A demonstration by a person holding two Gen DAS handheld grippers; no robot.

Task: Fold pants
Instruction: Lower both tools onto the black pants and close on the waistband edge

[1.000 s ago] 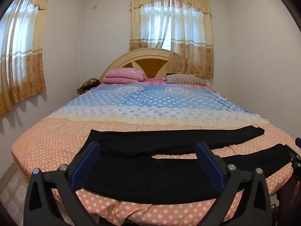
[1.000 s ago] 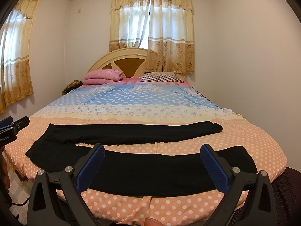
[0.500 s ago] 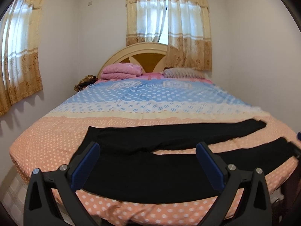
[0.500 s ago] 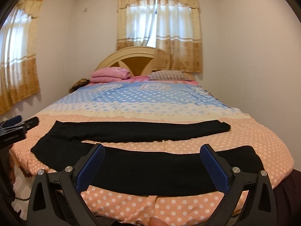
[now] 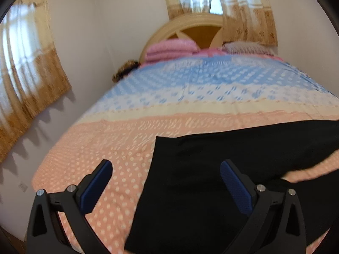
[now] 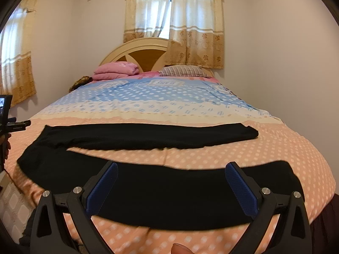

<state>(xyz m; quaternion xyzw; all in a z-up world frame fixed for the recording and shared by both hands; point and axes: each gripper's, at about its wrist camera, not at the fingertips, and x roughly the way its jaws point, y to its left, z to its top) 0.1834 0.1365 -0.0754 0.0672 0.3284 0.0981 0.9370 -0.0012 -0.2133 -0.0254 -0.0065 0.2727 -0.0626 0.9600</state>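
Black pants lie spread flat across the foot of the bed, waist to the left and both legs running right. The far leg ends at right of centre; the near leg reaches the right edge. In the left wrist view the waist end of the pants fills the lower right, its waistband edge running between the fingers. My left gripper hovers open over that waist edge, holding nothing. My right gripper is open above the near leg, holding nothing.
The bed has a peach, cream and blue dotted cover. Pink folded bedding and a striped pillow sit at the headboard. Walls close in on both sides; curtains hang behind. The other gripper shows at the right wrist view's left edge.
My left gripper has swung left and closer to the bed, now over the waist end; its view is blurred by motion. The right gripper has dropped slightly nearer the near leg.
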